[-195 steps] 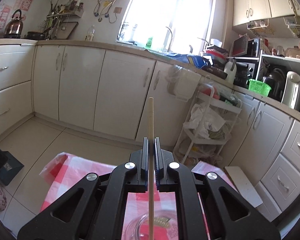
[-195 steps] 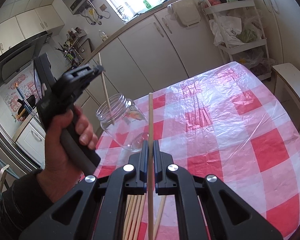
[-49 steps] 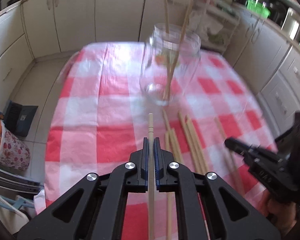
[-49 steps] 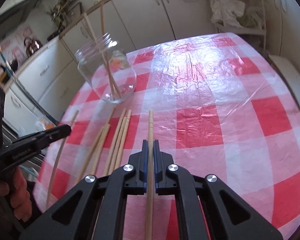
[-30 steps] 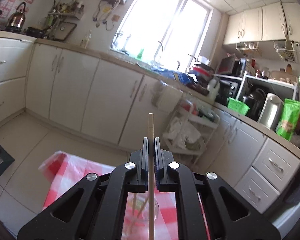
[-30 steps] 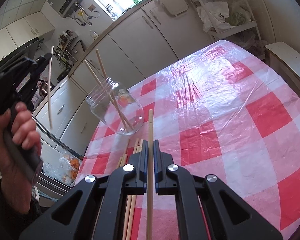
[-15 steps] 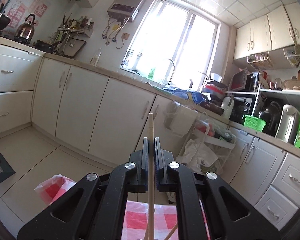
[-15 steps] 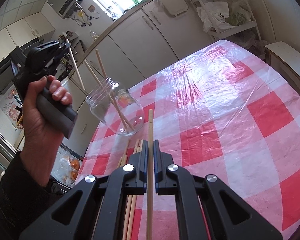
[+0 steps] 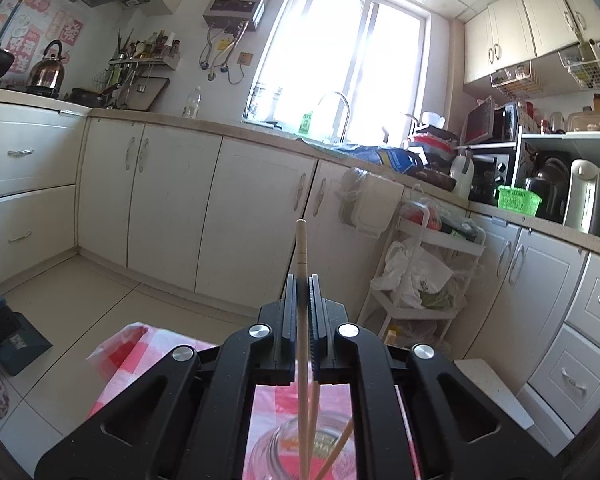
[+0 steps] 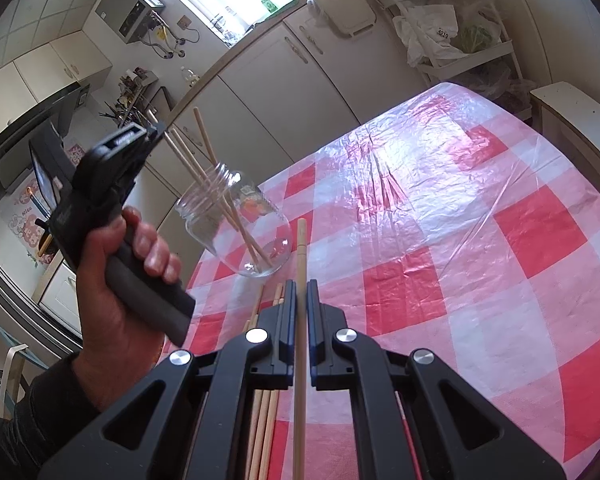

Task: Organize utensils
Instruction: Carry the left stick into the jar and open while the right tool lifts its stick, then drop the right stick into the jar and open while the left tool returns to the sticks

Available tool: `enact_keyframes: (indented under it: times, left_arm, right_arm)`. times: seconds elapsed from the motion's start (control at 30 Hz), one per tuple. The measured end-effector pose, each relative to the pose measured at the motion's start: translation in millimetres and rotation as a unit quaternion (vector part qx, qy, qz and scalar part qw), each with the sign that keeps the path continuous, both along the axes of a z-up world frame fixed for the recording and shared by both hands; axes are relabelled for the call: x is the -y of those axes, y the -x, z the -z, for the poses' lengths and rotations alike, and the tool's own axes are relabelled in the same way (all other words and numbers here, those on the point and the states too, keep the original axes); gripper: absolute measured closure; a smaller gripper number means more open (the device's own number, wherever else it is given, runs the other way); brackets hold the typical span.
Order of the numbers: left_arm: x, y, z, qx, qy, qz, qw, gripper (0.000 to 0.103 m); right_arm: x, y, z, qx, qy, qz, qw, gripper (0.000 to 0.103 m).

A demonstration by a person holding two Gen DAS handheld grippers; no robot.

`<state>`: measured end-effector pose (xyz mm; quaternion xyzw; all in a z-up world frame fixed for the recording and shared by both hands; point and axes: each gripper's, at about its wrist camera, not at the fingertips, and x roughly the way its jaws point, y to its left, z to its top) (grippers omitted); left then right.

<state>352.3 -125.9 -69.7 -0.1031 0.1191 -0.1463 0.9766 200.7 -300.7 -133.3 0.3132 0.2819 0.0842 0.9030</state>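
Observation:
My left gripper (image 9: 301, 280) is shut on a pale wooden chopstick (image 9: 301, 240) that stands nearly upright. Its lower end reaches into the mouth of the clear glass jar (image 9: 276, 450), where two more chopsticks lean. In the right wrist view a hand holds this left gripper (image 10: 158, 128) just above and to the left of the jar (image 10: 236, 224). My right gripper (image 10: 301, 284) is shut on another chopstick (image 10: 301, 248), which points toward the jar from above the table. Several loose chopsticks (image 10: 262, 420) lie on the cloth under it.
The table carries a red and white checked cloth (image 10: 460, 240) under clear plastic. White kitchen cabinets (image 9: 172, 208) and a white trolley with bags (image 9: 432, 280) stand beyond the table. A pale wooden bench (image 10: 572, 112) sits at the table's right edge.
The left gripper has sunk toward the jar, and its chopstick's lower end now sits inside the jar mouth. The right gripper and its chopstick have kept still.

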Motion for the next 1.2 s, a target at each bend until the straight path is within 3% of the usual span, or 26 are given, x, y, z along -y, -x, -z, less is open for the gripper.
enact_keyframes:
  times: [0.3,0.4,0.47,0.53,0.83,1.2]
  left_arm:
    - [-4,32,1,-0.060,-0.080,0.068,0.9927,0.097]
    - [-18,48,-7,-0.073,-0.086,0.079,0.9904,0.091]
    - [-36,59,-14,-0.075,-0.069,0.070,0.9923,0.079]
    - [-50,63,-17,-0.083,-0.047,0.057,0.9938,0.059]
    - [-91,46,-10,-0.139,0.031,0.031,0.9894,0.054]
    - [-109,42,-15,-0.151,0.052,0.007,0.9872,0.043]
  right_arm:
    - [5,2,-18,0.033,-0.030,0.008,0.999,0.097]
    - [6,-2,-36,0.059,-0.039,0.014,0.997,0.097]
    - [6,-10,-48,0.076,-0.045,0.019,0.996,0.097]
    - [5,-23,-67,0.099,-0.047,0.024,0.994,0.097]
    - [-21,-95,-138,0.203,-0.025,0.069,0.976,0.097]
    - [-39,-157,-122,0.218,0.033,0.121,0.968,0.097]
